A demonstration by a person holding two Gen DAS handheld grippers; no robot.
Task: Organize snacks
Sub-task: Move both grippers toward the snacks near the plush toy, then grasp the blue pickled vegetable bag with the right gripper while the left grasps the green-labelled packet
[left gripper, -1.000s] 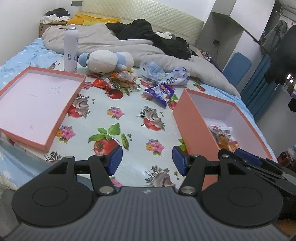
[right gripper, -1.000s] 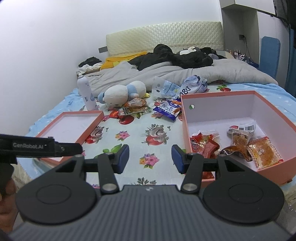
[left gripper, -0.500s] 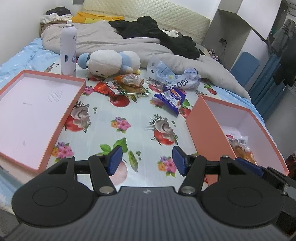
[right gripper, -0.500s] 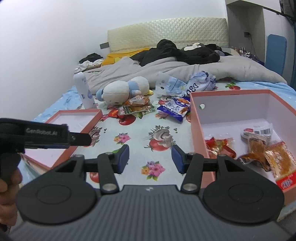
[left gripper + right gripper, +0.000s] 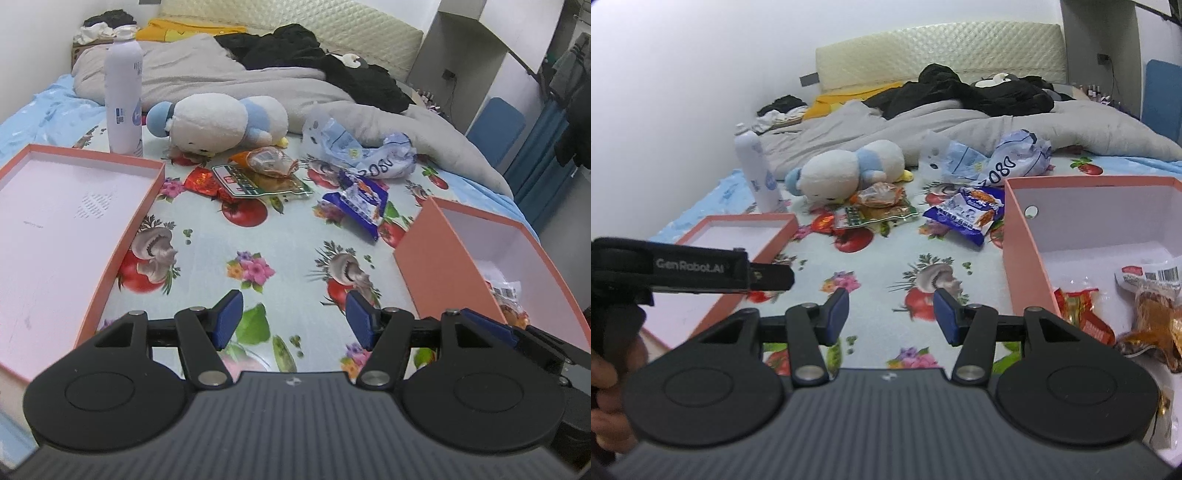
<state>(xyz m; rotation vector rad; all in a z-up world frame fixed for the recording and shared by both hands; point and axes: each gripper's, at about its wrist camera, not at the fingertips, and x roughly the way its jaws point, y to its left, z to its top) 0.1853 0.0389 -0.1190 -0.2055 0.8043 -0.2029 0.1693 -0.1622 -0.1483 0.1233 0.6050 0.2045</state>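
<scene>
Left tongs (image 5: 291, 319) spread apart, holding nothing, over the patterned bed sheet (image 5: 280, 236); right tongs (image 5: 891, 314) gaping too, empty. Right of them, the deep pink box (image 5: 1027, 258) holds several snacks (orange and red packs). Farther off, the blue snack packet (image 5: 356, 201) lies loose, then the plush toy (image 5: 218, 123).

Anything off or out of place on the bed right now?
Mostly unsorted clutter: blue snack packet, green-labelled packet and red wrapper lie loose by the plush toy, outside the deep box. The crumpled plastic bag looks like trash.
</scene>
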